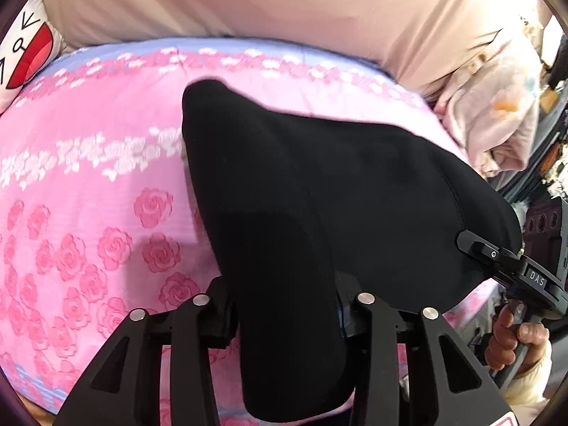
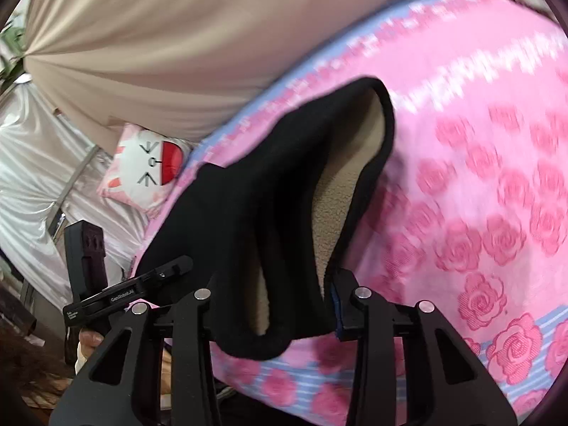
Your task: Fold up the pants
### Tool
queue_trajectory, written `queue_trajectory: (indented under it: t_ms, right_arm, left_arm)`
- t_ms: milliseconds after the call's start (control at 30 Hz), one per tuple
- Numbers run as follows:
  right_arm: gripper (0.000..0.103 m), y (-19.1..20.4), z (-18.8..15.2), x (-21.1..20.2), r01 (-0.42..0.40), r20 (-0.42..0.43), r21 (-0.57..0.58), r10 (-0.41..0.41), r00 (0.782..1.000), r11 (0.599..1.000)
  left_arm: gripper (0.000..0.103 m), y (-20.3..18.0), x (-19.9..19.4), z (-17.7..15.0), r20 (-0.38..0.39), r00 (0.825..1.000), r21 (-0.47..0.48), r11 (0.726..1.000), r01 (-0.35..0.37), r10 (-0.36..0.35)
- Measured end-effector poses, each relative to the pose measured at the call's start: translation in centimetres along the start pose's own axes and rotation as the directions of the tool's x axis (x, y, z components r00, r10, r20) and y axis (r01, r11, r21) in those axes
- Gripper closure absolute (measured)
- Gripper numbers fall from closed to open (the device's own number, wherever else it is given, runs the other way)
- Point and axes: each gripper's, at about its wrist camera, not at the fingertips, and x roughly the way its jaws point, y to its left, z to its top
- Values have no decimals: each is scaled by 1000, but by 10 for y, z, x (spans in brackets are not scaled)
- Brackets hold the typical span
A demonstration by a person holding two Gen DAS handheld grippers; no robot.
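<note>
The black pants (image 1: 319, 191) hang stretched between both grippers above a pink rose-print bed cover (image 1: 88, 163). My left gripper (image 1: 284, 319) is shut on one end of the pants. My right gripper (image 2: 273, 316) is shut on the other end, where the fabric gapes and its beige fleece lining (image 2: 340, 191) shows. The right gripper also appears in the left wrist view (image 1: 472, 245), pinching the pants' edge at the right. The left gripper appears in the right wrist view (image 2: 177, 266), at the pants' left edge.
A beige headboard or cushion (image 1: 284, 3) backs the bed. A white cat-face pillow (image 2: 149, 167) lies at the bed's corner. Pale bedding (image 1: 497, 113) is piled at the right of the left wrist view. White satin drapery (image 2: 35, 177) hangs beside the bed.
</note>
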Motion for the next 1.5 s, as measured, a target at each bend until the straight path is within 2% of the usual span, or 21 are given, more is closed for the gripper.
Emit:
queue_trajectory:
  t_ms: [200, 400, 567, 833, 1000, 1133, 1300, 1367, 1500]
  right_arm:
    - [67, 34, 21, -35, -31, 69, -85, 37, 997, 996]
    - [67, 63, 53, -44, -57, 143, -165, 81, 986, 985]
    - [67, 81, 103, -25, -71, 198, -250, 123, 972, 966]
    - [67, 81, 187, 36, -77, 240, -305, 155, 958, 949]
    - [67, 64, 225, 85, -57, 238, -309, 136, 962, 949]
    - [67, 47, 240, 124, -48, 213, -291, 114, 971, 956]
    - [67, 18, 245, 173, -24, 152, -252, 64, 986, 967]
    - [67, 5, 244, 190, -15, 126, -232, 45, 991, 973]
    - [67, -17, 239, 217, -11, 76, -208, 27, 997, 978]
  left_arm:
    - [68, -15, -47, 17, 99, 995, 41, 999, 29, -33]
    - [68, -27, -77, 42, 223, 974, 86, 996, 5, -24]
    - [68, -24, -85, 83, 324, 946, 110, 993, -39, 1]
    - [68, -2, -56, 174, 398, 915, 122, 985, -120, 63]
    - [68, 20, -18, 217, 409, 907, 111, 981, -159, 100]
    - [68, 34, 17, 239, 389, 910, 104, 975, -198, 144]
    - [68, 57, 64, 255, 330, 928, 77, 974, -212, 176]
    - [68, 65, 84, 256, 291, 939, 75, 973, -216, 186]
    - [68, 75, 113, 252, 238, 948, 78, 968, -237, 213]
